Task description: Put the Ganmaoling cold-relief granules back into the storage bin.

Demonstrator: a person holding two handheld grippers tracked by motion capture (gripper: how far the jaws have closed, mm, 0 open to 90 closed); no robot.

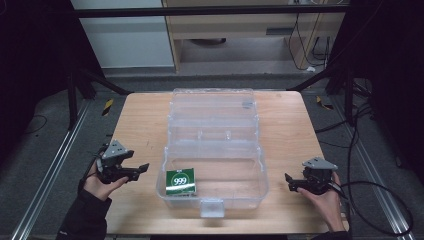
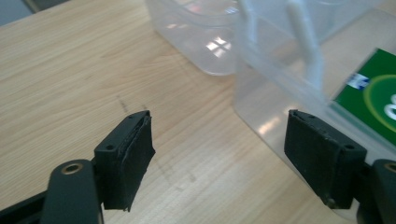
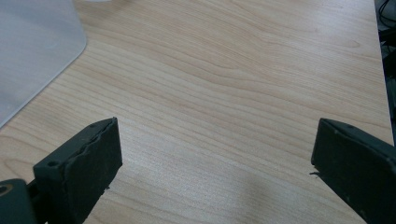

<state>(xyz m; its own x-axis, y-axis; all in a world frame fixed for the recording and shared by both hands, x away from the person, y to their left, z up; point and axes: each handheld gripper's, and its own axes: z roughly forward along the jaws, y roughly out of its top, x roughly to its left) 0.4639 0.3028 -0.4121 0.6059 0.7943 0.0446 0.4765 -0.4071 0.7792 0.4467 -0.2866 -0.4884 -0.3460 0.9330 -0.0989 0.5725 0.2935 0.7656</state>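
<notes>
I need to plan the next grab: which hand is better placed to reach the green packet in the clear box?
Left. The left tongs sit open just beside the clear plastic box's left wall, nearest the green square packet; the right tongs wait across the box.

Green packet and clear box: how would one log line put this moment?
green packet in clear box | left claw open, beside box | right claw open over table

the right tongs (image 3: pixel 217 163) stand with both black jaws wide apart and nothing between them, just bare light wood counter (image 3: pixel 233 84). at the upper left, a rounded corner of the clear plastic box (image 3: pixel 32 51) rests on the counter, apart from the jaws.
</notes>
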